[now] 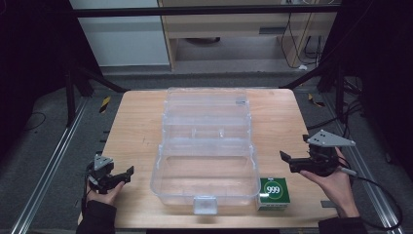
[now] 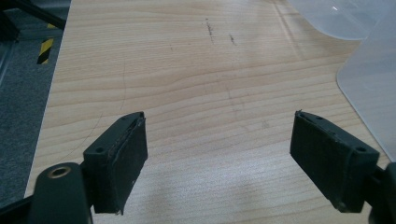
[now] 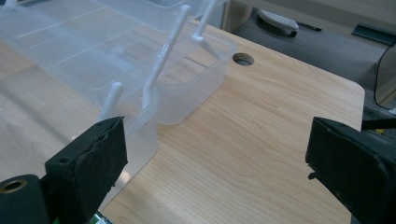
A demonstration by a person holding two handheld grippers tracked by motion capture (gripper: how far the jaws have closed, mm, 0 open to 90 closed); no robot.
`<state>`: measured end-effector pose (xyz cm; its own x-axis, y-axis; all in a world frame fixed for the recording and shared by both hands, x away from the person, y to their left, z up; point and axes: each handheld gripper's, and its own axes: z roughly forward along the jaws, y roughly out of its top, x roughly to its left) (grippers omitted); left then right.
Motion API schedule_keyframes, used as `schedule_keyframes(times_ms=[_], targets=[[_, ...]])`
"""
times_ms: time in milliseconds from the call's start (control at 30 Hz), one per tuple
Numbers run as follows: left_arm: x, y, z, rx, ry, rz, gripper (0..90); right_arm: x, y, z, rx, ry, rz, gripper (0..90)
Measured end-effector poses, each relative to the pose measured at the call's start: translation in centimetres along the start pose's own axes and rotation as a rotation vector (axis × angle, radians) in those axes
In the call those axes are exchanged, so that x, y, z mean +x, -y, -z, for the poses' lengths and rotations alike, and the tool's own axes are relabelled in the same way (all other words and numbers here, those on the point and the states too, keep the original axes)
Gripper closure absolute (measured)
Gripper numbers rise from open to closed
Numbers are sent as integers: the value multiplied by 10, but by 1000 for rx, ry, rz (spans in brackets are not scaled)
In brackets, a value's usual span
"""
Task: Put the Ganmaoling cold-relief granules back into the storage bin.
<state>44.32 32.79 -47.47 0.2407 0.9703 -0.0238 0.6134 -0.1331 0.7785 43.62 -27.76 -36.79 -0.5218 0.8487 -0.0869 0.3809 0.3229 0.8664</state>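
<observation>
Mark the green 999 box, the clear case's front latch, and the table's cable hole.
green 999 box (image 1: 273, 190), high view, on its top face.
front latch (image 1: 205, 204), high view, middle of the tab.
cable hole (image 3: 243, 59), right gripper view, its opening.

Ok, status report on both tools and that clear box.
Left tool open, empty. Right tool open, empty. Clear box unfolded mid-table, green carton beside it. Nothing blocking.

High view: looking forward and down from above onto pale wooden table (image 1: 136, 126) | left gripper view: skimming low over its left boards, facing clear plastic tiered storage box (image 2: 373, 88) | right gripper view: close, facing box's right side | sharing table, box.
</observation>
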Motion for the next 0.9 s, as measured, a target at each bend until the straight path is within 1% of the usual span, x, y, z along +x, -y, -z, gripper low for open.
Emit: schedule_keyframes(times_ms=[67,167,333,400,467,633,667,733,800,833,900], targets=[[0,0,-1,3,2,-1,184,2,-5,1,15,-18,31,56],[-1,0,-1,7,2,-8,185,4,-10,2,36,-43,64,53],[-1,0,-1,8,2,-9,187,9,-17,4,80,-103,127,45],[-1,0,-1,9,2,-9,187,13,-19,3,105,-131,163,41],[-1,0,-1,9,1,-10,188,15,-19,3,132,-158,188,35],[-1,0,-1,10,2,-12,189,24,-16,-1,212,-218,270,31],[-1,0,-2,11,1,-12,189,26,-15,-1,224,-226,278,30],[-1,0,-2,12,1,-13,189,29,-12,-3,258,-255,316,28],[-1,0,-2,12,1,-14,189,31,-10,-4,278,-275,328,27],[-1,0,-2,12,1,-14,189,31,-10,-4,278,-275,328,27],[-1,0,-2,12,1,-15,189,33,-8,-5,295,-298,343,26]])
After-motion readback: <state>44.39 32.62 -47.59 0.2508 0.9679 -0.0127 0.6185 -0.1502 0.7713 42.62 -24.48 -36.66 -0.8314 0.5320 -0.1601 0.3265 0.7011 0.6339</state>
